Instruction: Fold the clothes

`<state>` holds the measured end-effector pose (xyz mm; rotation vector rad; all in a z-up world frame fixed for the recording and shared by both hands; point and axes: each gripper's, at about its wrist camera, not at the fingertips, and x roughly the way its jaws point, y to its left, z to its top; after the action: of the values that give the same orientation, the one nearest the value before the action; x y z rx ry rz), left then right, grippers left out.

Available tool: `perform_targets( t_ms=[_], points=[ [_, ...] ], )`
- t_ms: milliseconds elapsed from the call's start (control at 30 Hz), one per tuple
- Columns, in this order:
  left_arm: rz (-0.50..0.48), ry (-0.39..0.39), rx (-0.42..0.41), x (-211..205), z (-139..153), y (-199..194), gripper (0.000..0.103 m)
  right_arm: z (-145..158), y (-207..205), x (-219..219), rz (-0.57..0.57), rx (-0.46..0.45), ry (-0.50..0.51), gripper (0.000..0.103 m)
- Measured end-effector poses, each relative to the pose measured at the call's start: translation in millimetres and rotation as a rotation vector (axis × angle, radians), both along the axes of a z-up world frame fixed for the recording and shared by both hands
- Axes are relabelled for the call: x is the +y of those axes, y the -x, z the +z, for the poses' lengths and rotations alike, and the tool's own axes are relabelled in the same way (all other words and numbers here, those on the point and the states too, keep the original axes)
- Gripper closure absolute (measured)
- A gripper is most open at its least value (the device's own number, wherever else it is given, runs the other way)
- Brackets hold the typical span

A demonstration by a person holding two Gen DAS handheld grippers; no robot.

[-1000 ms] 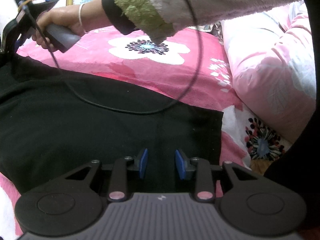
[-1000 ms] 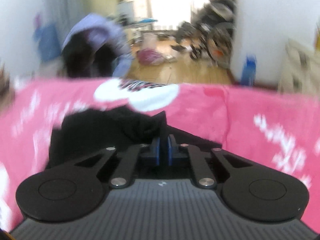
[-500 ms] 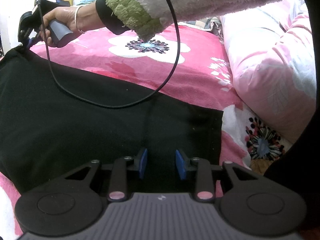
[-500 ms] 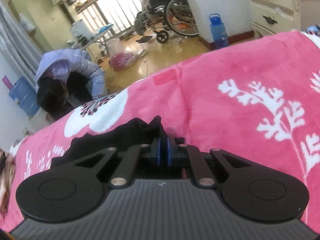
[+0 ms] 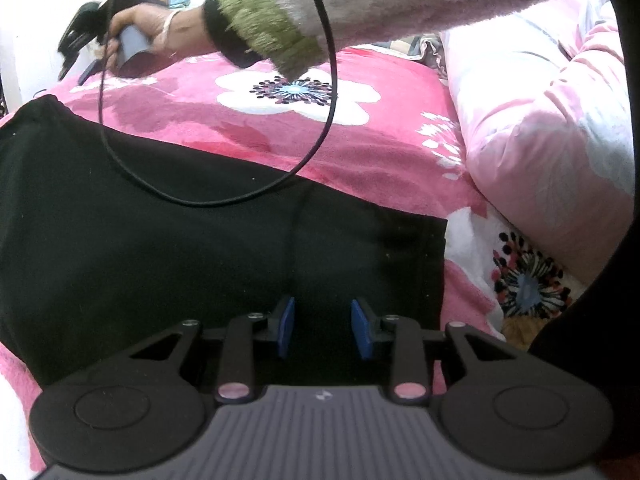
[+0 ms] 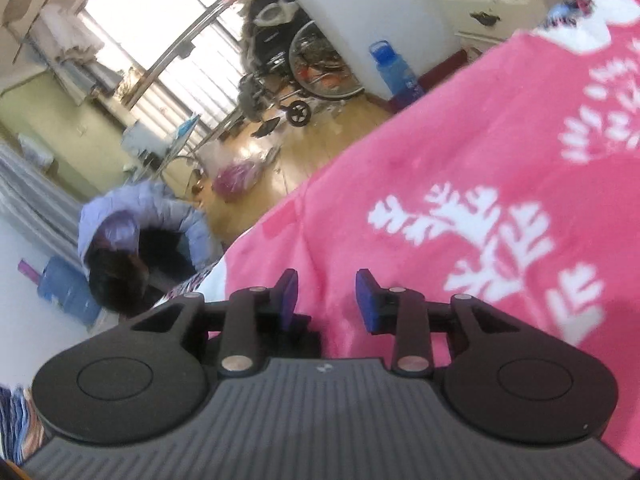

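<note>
**Both tongs released, black garment flat on the bed**

The black garment (image 5: 180,240) lies spread on the pink flowered bedspread (image 5: 380,152), covering the near and left part of the left wrist view. Its right edge runs straight down the near right, with bare bedspread beside it, and a faint vertical seam runs up its middle.

The left tongs (image 5: 322,328) hover over the near edge of the garment with the blue pads (image 5: 286,326) apart; nothing sits between them, and whether they touch the cloth cannot be told.

At the far left, the person's right hand (image 5: 148,36) holds the right tongs (image 6: 327,300) by the handle, raised above the far left corner of the garment and clear of it. A fluffy sleeve with a green cuff (image 5: 272,28) crosses the top of the view. A black cable (image 5: 224,200) hangs from the far device and loops down over the bedspread and the garment.

In the right wrist view the right tongs stand released as well, pads (image 6: 288,296) apart and empty, with only pink bedspread seen through the gap. A pale pink quilt (image 5: 552,152) is bundled on the right of the bed. Beyond the bed's far edge are a wooden floor (image 6: 288,152), a wheelchair (image 6: 316,64), a blue bottle (image 6: 394,68) and a person in a lilac jacket (image 6: 132,224) bent low.
</note>
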<state>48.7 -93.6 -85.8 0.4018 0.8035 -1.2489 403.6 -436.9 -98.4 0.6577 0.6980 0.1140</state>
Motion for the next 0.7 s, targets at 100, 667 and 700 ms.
perform_targets(
  t_ms=[100,667,700],
  points=[
    [-0.004,0.001,0.000,1,0,0,0.070,7,4,18,0.224,0.035,0.005,0.072],
    [0.004,-0.008,-0.040,-1,3,7,0.068,127,103,6,-0.006,-0.209,0.582,0.072],
    [0.008,-0.008,-0.042,0,4,7,0.068,140,118,10,0.056,-0.213,0.634,0.072]
  ],
)
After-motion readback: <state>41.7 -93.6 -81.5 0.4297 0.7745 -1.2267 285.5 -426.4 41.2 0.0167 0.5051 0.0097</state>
